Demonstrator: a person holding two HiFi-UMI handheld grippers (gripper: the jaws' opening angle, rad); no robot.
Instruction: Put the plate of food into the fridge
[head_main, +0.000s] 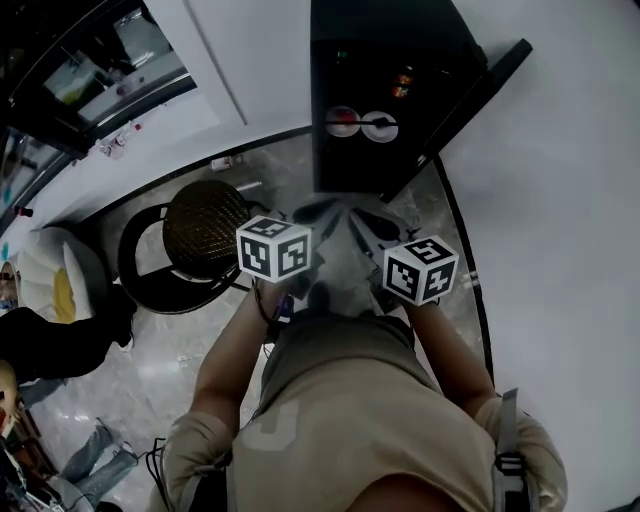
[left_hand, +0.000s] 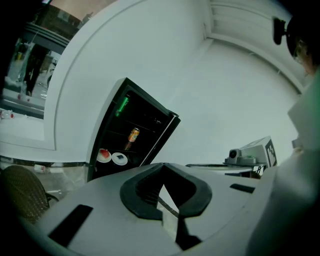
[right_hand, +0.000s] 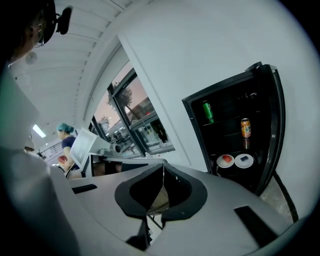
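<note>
A black fridge (head_main: 385, 95) stands in front of me with its door (head_main: 470, 100) swung open to the right. On a lower shelf sit two white plates side by side: one with red food (head_main: 342, 121) and one with a small dark item (head_main: 380, 126). The same plates show in the left gripper view, red food (left_hand: 104, 155) and dark item (left_hand: 120, 159), and in the right gripper view, red food (right_hand: 225, 160) and dark item (right_hand: 244, 160). My left gripper (left_hand: 162, 167) and right gripper (right_hand: 162, 167) are both shut, hold nothing, and hang well short of the fridge.
An orange can (right_hand: 245, 127) and a green can (right_hand: 207, 111) stand on upper shelves. A round woven chair (head_main: 205, 225) stands at my left, close to the fridge. A seated person (head_main: 40, 340) is at the far left. White curved walls flank the fridge.
</note>
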